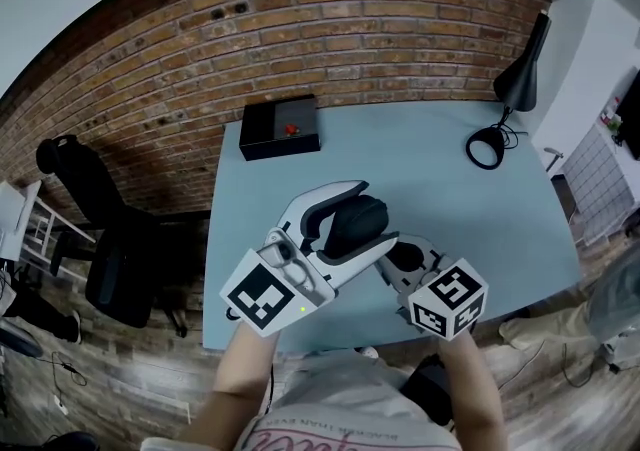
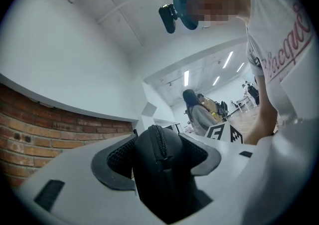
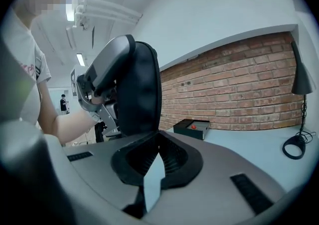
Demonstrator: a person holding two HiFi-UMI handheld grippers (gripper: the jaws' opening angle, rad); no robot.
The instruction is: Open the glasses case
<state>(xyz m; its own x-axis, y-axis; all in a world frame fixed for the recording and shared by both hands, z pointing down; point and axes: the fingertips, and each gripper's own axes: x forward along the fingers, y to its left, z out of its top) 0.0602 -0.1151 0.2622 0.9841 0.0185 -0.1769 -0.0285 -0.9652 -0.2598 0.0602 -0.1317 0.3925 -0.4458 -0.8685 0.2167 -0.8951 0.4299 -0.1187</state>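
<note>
Head view: the left gripper point(image 1: 368, 219) covers the sides of the case point(image 1: 352, 221), and the spot where the right gripper point(image 1: 398, 257) meets it is hidden. Right gripper view: the jaws are closed at the case's edge, but anything pinched between them cannot be seen. The red item point(image 1: 291, 129) on the black box point(image 1: 268, 131) is too small to identify

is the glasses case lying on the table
No, the left hand-held gripper holds the case clamped between its jaws, up off the table.
</note>
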